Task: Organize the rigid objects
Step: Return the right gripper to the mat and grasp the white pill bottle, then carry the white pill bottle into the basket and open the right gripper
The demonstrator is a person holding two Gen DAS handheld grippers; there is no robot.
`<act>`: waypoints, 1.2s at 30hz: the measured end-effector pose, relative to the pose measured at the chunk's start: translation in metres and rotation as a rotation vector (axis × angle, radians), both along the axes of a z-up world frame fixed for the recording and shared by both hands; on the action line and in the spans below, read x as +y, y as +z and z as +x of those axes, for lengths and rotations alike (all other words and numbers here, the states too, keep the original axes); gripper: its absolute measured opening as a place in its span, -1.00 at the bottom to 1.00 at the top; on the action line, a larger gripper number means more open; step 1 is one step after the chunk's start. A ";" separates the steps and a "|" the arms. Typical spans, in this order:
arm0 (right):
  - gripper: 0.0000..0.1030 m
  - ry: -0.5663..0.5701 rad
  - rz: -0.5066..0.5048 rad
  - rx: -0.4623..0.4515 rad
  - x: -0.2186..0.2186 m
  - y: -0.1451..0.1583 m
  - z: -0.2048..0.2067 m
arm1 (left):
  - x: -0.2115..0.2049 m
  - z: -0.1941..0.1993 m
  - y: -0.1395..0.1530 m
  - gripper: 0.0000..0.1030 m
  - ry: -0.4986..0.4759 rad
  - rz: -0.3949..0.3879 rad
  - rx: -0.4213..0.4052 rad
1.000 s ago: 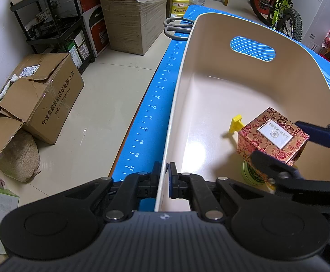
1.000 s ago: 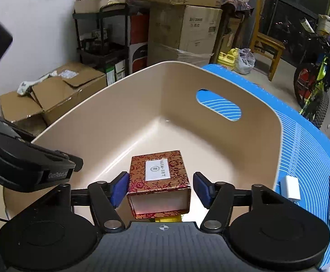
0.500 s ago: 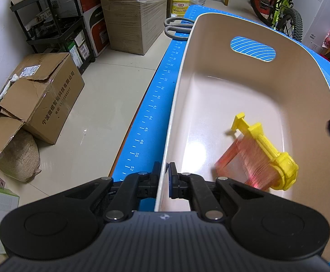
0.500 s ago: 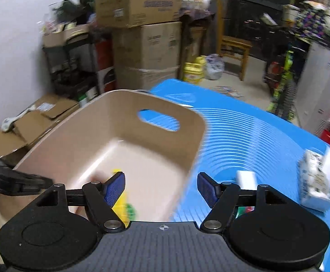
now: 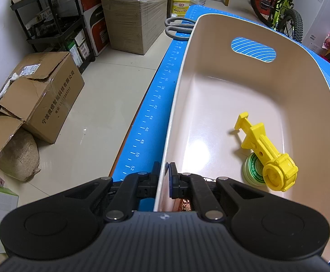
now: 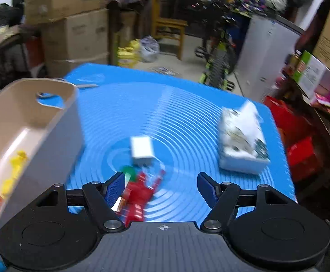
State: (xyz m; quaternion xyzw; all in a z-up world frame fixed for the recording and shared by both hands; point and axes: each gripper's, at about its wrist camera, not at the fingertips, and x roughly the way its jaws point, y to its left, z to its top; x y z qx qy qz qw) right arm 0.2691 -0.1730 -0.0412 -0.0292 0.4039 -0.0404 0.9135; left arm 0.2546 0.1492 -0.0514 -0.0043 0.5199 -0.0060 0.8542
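Observation:
My left gripper (image 5: pixel 163 176) is shut on the near left wall of the beige bin (image 5: pixel 244 20), one finger inside and one outside. In the bin a yellow plastic tool (image 5: pixel 262 149) rests on a round green tin (image 5: pixel 252 170). The red patterned box (image 5: pixel 184 204) lies at the bin's near end, mostly hidden behind my fingers. My right gripper (image 6: pixel 161 187) is open over the blue mat (image 6: pixel 187 117), with nothing between its pads. Just ahead of its left finger lie a red object (image 6: pixel 140 192) and a white block (image 6: pixel 142 150). The right wrist view is blurred.
A white tissue pack (image 6: pixel 242 142) lies on the mat's right side. The bin (image 6: pixel 58 140) stands at the left. Grey scissors (image 5: pixel 178 28) lie beyond its far corner. The mat's left edge drops to a floor with cardboard boxes (image 5: pixel 40 99). A bicycle (image 5: pixel 280 11) stands behind.
My right gripper let go of the red patterned box, left the bin and swung right over the mat. The box dropped to the bin's near end, uncovering the yellow tool. The left gripper stayed put.

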 end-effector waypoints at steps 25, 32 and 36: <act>0.46 -0.135 -0.060 0.207 -0.107 -0.075 -0.019 | -0.001 0.000 0.000 -0.82 0.000 0.003 0.000; 0.06 -0.120 -0.032 0.224 -0.113 -0.084 -0.024 | -0.002 0.000 0.000 -0.82 0.000 0.004 0.000; -0.13 -0.093 -0.025 0.214 -0.110 -0.084 -0.027 | -0.002 0.000 -0.001 -0.82 0.000 0.005 0.000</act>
